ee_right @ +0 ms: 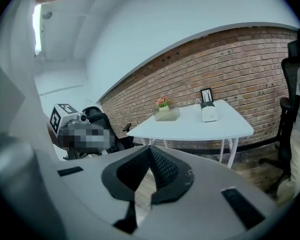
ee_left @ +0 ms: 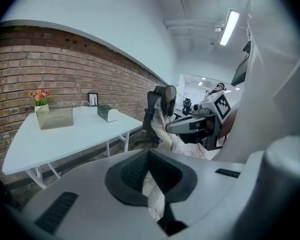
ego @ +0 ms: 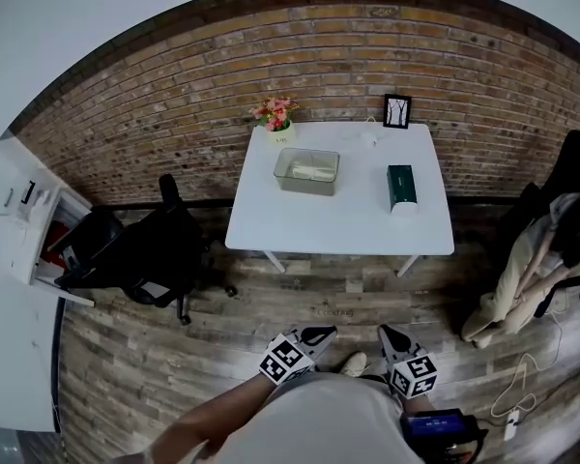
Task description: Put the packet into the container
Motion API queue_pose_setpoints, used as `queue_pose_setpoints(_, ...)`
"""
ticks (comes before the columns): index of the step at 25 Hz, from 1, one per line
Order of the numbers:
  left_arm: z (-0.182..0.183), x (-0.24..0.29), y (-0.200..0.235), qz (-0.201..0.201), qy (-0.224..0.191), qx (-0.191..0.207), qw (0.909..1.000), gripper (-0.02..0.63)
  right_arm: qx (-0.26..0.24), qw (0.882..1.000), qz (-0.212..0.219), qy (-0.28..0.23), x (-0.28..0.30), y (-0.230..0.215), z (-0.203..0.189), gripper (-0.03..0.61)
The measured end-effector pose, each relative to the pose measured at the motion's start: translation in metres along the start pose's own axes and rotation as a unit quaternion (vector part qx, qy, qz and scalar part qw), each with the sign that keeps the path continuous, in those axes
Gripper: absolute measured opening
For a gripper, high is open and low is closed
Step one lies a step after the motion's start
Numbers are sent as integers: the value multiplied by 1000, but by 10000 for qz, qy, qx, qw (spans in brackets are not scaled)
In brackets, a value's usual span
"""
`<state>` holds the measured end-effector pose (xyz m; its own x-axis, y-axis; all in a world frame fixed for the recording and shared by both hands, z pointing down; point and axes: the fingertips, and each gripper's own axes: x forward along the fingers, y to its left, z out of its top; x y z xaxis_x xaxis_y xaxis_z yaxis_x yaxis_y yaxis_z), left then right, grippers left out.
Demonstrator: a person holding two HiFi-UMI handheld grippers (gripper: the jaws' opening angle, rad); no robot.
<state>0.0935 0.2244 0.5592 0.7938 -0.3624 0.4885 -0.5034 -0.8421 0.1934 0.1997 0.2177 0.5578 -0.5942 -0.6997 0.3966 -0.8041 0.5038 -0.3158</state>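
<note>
The tabletop [ego: 338,222] is standing at the upper centre of the frame, against the brick wall [ego: 174,114]. On it the container [ego: 306,171] is sitting left of centre, with the packet [ego: 401,186] lying to its right, well apart. A flower pot [ego: 277,126] and a picture frame [ego: 396,111] are standing behind them at the far edge. A chair [ego: 140,249] is standing at the left, and a person [ego: 532,269] is sitting at the right.

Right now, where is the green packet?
In the head view the green packet lies on the right side of the white table, right of the clear container and just in front of the picture frame.
</note>
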Motion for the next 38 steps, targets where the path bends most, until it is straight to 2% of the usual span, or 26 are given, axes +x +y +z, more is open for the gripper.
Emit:
queue_pose_setpoints(7,25,13,25,396,7,-41,9992,11,90,10000,30,-24,1,-32,8,11)
queue_pose_setpoints(15,30,25,62,668,-29,-244,9975,11,215,9997,-10,146,18,-59,11,11)
queue_pose_setpoints(20,35,41,80,455,-21,-243,9987,11,186,9996,-164,150,38,-76,26,9)
queue_pose_setpoints(29,62,79,127,-79,-85,36,9999,11,140,9985,-484,218,84,-102,54,11)
queue_pose_setpoints(38,75,77,186,-210,-103,29,9997,11,8,9970,-734,232,134,-115,94,11)
